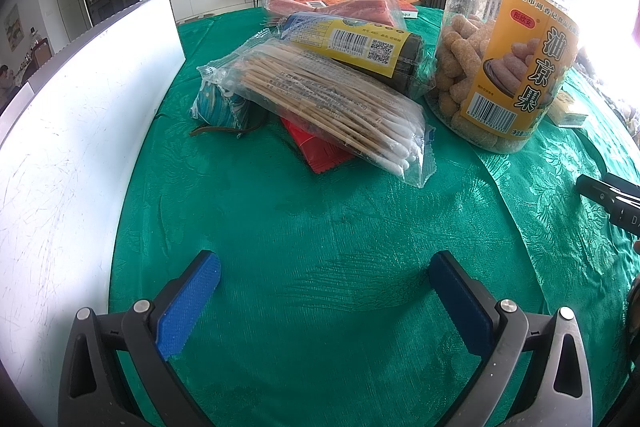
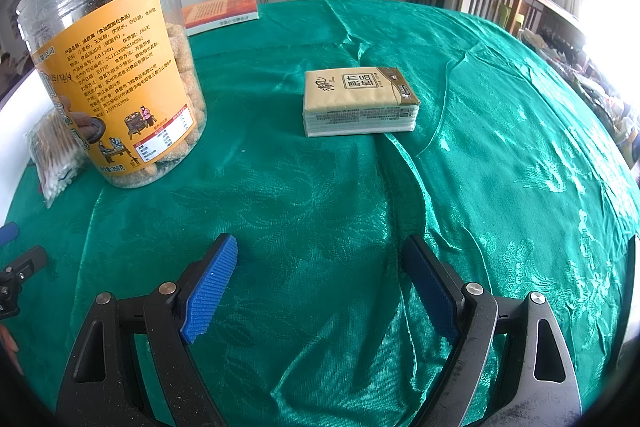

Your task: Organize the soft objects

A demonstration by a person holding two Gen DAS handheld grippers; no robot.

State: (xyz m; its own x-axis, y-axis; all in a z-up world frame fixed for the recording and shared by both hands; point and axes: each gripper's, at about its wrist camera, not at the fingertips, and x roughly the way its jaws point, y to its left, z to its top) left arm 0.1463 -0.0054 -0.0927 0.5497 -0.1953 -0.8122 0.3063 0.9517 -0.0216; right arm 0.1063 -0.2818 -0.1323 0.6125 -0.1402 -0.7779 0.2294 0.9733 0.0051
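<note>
Both grippers [image 1: 326, 277] [image 2: 320, 263] gape empty; beige tissue pack [image 2: 360, 101] lies flat, unwrinkled.

1. Both views are bright with daylight, and the right edge of each is blown out to white where the light enters.
2. The green cloth [image 2: 460, 99] over the bench shines in pale patches on its right-hand folds and looks darker and flatter toward the left.
3. The white board [image 1: 80, 131] in the left wrist view glares almost featureless.
4. The clear jar [image 1: 508, 39] catches highlights on its right wall; soft shadows lie under the tissue pack [image 2: 360, 101] and the cotton swab packet [image 1: 320, 107].
5. Fisheye bending curves the bench rim and room lines; black vignette fills the corners.
6. Near objects are sharp, while the far room is softer.
</note>
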